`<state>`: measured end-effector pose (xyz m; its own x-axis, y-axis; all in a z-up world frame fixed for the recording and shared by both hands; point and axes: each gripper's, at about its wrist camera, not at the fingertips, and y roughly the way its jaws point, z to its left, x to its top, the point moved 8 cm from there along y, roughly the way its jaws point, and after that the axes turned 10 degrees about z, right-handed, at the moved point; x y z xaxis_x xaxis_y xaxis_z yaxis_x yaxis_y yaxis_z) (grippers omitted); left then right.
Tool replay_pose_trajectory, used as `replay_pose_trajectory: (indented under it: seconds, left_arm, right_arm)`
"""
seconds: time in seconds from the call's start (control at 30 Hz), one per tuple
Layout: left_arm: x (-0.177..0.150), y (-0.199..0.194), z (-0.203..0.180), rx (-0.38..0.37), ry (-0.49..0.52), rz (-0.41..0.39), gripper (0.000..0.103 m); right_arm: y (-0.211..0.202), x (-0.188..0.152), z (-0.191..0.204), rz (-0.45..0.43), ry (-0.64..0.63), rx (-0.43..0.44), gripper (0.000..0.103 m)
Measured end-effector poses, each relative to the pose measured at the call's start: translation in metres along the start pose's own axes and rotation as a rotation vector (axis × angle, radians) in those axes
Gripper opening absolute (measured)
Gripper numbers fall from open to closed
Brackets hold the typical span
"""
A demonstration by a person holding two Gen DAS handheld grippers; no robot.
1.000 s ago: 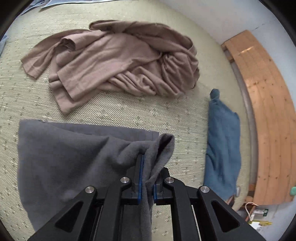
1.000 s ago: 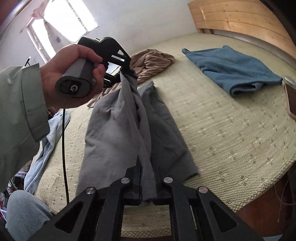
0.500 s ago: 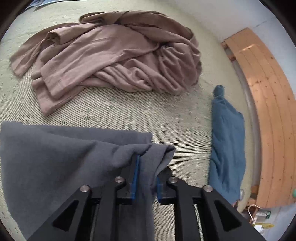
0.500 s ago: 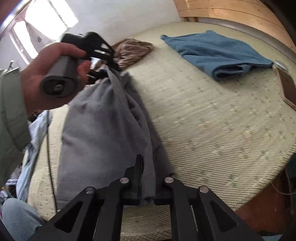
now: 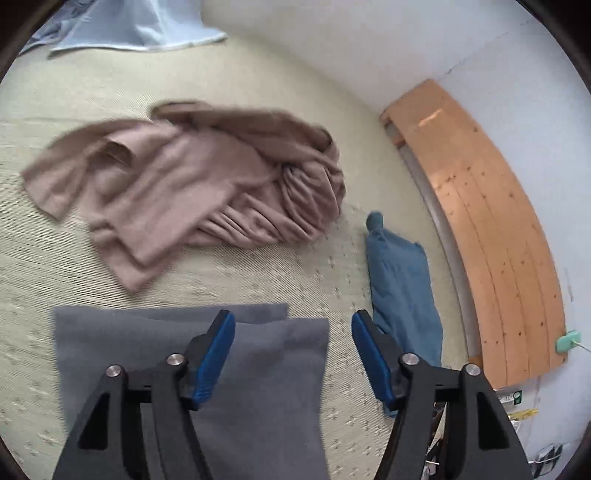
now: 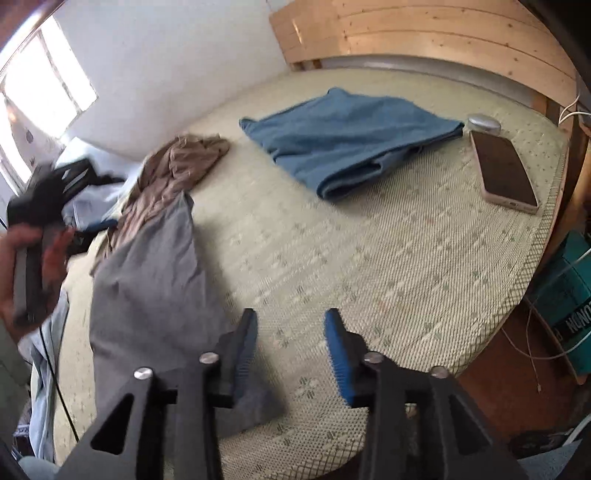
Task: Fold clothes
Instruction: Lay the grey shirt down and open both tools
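Note:
A grey garment [image 5: 258, 387] lies folded lengthwise and flat on the woven bed mat [image 5: 55, 280]; in the right wrist view it [image 6: 147, 280] runs as a long strip. My left gripper [image 5: 291, 350] is open and empty just above its far end. My right gripper [image 6: 291, 343] is open and empty beside its near end, its left finger over the cloth. A crumpled tan garment [image 5: 207, 184] lies beyond the grey one. A folded blue garment [image 6: 347, 136] lies to the right.
A phone [image 6: 504, 171] and a small round silver object [image 6: 484, 123] lie near the mat's right edge [image 6: 524, 258]. A wooden headboard [image 5: 491, 221] stands behind. Pale blue cloth [image 5: 140, 26] lies at the far corner. Cables and a teal box [image 6: 569, 302] sit beside the bed.
Both grippers have opened and let go of the grey garment, which now lies flat on the mat. Both have drawn back a little from it.

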<state>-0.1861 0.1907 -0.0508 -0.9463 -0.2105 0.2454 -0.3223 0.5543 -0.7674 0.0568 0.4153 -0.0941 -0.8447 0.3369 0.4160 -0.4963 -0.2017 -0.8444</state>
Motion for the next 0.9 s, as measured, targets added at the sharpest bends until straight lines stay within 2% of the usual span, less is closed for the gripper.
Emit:
replay_pose_trajectory:
  seconds: [0.03, 0.13, 0.23, 0.3, 0.43, 0.63, 0.73, 0.8, 0.9]
  left_arm:
    - [0.000, -0.011, 0.008, -0.009, -0.004, -0.017, 0.078]
    - [-0.001, -0.037, 0.029, -0.026, -0.018, -0.051, 0.081]
    - [-0.014, -0.053, 0.053, -0.037, -0.018, -0.040, 0.081]
    - [-0.023, -0.059, 0.065, -0.035, -0.011, -0.026, 0.081]
    - [-0.037, -0.063, 0.091, -0.033, -0.004, -0.021, 0.081]
    - [-0.049, -0.053, 0.125, -0.099, -0.076, -0.013, 0.081]
    - [-0.046, -0.056, 0.121, -0.160, -0.041, -0.043, 0.081]
    - [-0.041, -0.059, 0.110, -0.207, -0.007, -0.083, 0.081]
    - [-0.036, -0.051, 0.094, -0.197, 0.062, -0.087, 0.081]
  right_arm:
    - [-0.001, 0.002, 0.002, -0.006, -0.003, 0.009, 0.045]
    - [-0.003, 0.006, 0.010, -0.023, -0.014, 0.035, 0.055]
    - [-0.006, 0.011, 0.017, -0.040, -0.024, 0.062, 0.068]
    - [-0.008, 0.014, 0.022, -0.052, -0.031, 0.079, 0.081]
    - [-0.006, 0.017, 0.049, -0.042, -0.103, 0.141, 0.085]
    - [0.007, 0.031, 0.092, -0.028, -0.227, 0.198, 0.089]
    - [0.019, 0.047, 0.109, -0.031, -0.291, 0.214, 0.090]
    - [0.031, 0.065, 0.114, -0.036, -0.302, 0.187, 0.091]
    - [0.048, 0.090, 0.123, -0.027, -0.296, 0.200, 0.091]
